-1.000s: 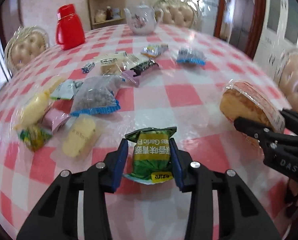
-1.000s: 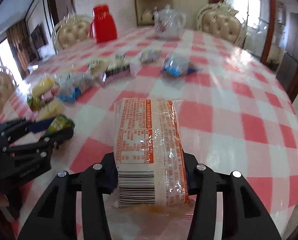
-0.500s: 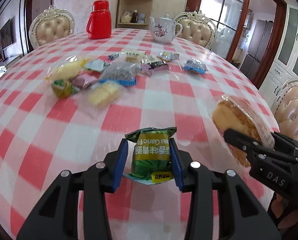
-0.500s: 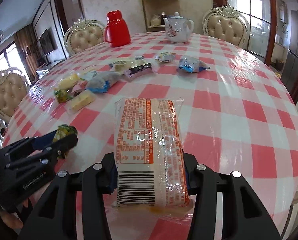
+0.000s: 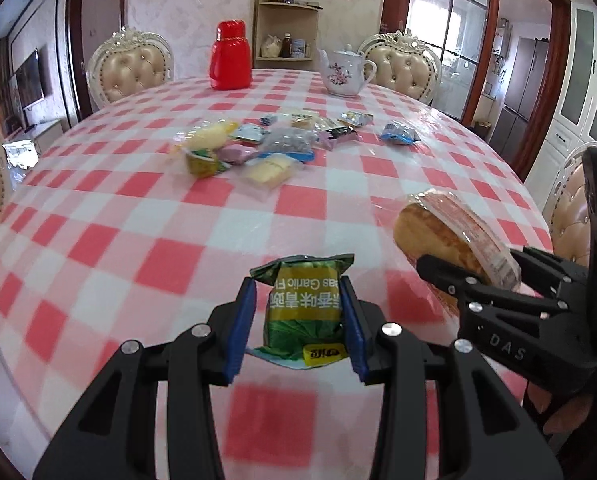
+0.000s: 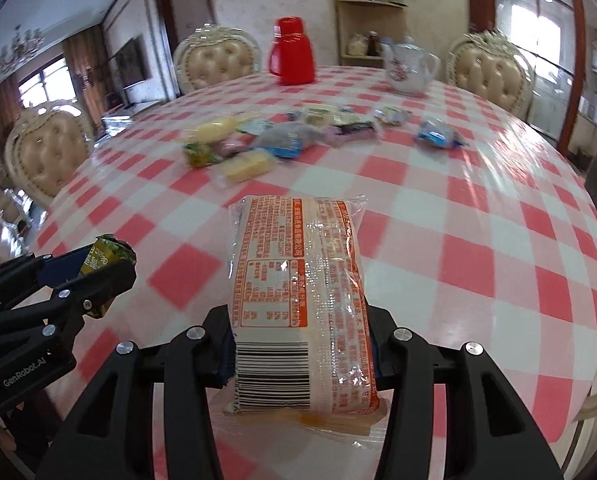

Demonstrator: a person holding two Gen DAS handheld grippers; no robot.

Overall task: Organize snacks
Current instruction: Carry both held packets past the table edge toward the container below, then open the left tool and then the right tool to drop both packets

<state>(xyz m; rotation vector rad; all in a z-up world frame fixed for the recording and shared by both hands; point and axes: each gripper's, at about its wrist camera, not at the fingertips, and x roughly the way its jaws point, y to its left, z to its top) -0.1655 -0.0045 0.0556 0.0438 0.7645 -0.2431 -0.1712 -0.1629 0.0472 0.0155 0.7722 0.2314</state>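
Reading "Garlic" on green packet (image 5: 304, 304), barcoded wrapper (image 6: 298, 308)

Both grippers are built of black plastic arms studded with silver screws; the jaws are lined with blue pads (image 5: 242, 320); "DAS" and "GenRobot.AI" are printed in grey.

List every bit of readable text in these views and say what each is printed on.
"as Garlic F", upside down: green snack packet in the left gripper.
"DAS": right gripper's body, in the left view.
"GenRobot.AI": left gripper's body, in the right view.
Orange print and barcode on the cake packet: too small to read.
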